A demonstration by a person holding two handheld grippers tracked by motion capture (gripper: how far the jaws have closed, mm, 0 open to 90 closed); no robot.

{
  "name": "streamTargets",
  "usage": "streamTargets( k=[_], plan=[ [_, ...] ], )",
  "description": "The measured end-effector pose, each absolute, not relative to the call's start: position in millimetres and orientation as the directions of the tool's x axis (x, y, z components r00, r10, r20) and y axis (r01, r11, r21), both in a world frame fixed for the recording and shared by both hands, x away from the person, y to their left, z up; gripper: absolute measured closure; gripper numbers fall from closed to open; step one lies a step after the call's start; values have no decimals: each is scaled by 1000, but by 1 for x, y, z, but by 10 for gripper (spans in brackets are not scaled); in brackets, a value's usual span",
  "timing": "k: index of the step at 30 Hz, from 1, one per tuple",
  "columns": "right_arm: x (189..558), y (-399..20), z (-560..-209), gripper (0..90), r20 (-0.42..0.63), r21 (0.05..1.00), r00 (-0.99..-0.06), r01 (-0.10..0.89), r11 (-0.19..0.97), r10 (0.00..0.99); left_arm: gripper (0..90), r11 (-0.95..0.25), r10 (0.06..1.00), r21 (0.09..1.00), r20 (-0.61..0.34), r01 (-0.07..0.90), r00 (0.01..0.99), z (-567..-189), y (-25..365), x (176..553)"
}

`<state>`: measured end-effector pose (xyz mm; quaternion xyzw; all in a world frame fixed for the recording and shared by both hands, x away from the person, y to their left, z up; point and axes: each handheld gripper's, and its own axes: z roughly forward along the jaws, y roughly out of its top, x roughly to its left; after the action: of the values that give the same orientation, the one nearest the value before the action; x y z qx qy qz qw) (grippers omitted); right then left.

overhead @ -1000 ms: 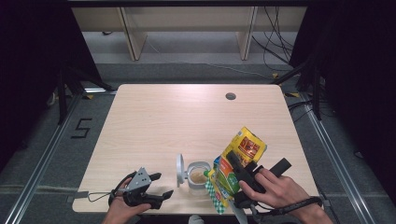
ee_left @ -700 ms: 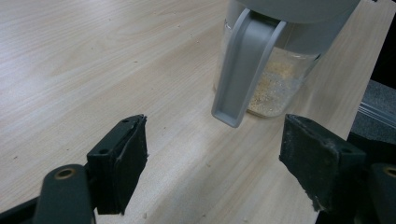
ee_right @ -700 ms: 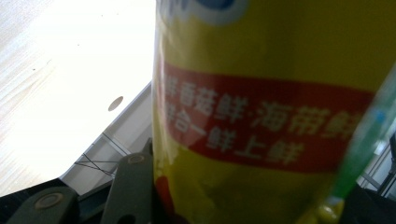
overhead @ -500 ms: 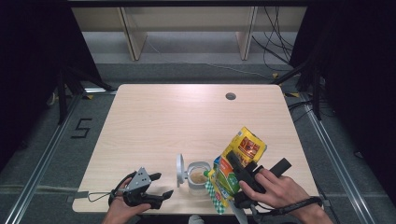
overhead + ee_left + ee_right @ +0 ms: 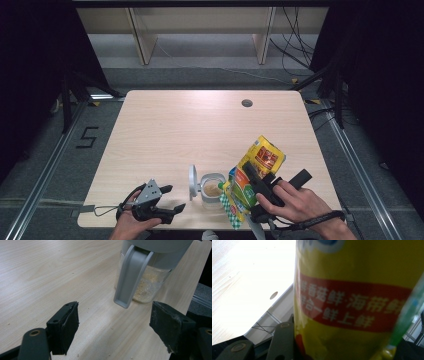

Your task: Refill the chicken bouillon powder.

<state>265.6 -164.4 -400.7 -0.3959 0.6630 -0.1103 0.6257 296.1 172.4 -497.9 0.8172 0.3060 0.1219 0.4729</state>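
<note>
A yellow seasoning bag (image 5: 265, 155) with a red band (image 5: 362, 302) hangs tilted in my right gripper (image 5: 254, 176), which is shut on it; one finger (image 5: 283, 340) presses its side. The bag's lower end leans over a small clear jar (image 5: 212, 187) holding pale granules, whose grey lid (image 5: 192, 181) stands flipped open on its left. My left gripper (image 5: 173, 197) lies on the table left of the jar, open, with nothing between its pads (image 5: 66, 327). In the left gripper view the jar (image 5: 150, 287) and its hanging lid flap (image 5: 130, 277) stand just beyond the jaws.
The light wooden table (image 5: 200, 130) has a round cable hole (image 5: 246, 103) near its far right. The jar stands close to the front edge. Wooden shelf legs (image 5: 140, 40) and cables (image 5: 295, 50) lie on the floor beyond the table.
</note>
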Motion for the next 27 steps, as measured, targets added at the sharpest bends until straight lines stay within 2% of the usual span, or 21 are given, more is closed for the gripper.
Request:
streamTargets(
  k=[13, 15, 16, 27],
  plan=[
    [266, -165, -402, 572, -756, -625, 93, -393, 674, -647, 226, -365, 615, 847, -91, 386, 783, -498, 172, 296],
    [267, -163, -400, 573, -732, -651, 112, -406, 641, -673, 226, -352, 622, 845, -110, 402, 776, -498, 172, 295],
    [266, -165, -402, 573, -759, -622, 91, -393, 678, -644, 226, -366, 614, 848, -89, 384, 784, -498, 172, 296],
    [266, -166, -399, 575, -749, -635, 93, -384, 670, -656, 226, -365, 616, 848, -90, 384, 783, -498, 172, 296]
  ],
)
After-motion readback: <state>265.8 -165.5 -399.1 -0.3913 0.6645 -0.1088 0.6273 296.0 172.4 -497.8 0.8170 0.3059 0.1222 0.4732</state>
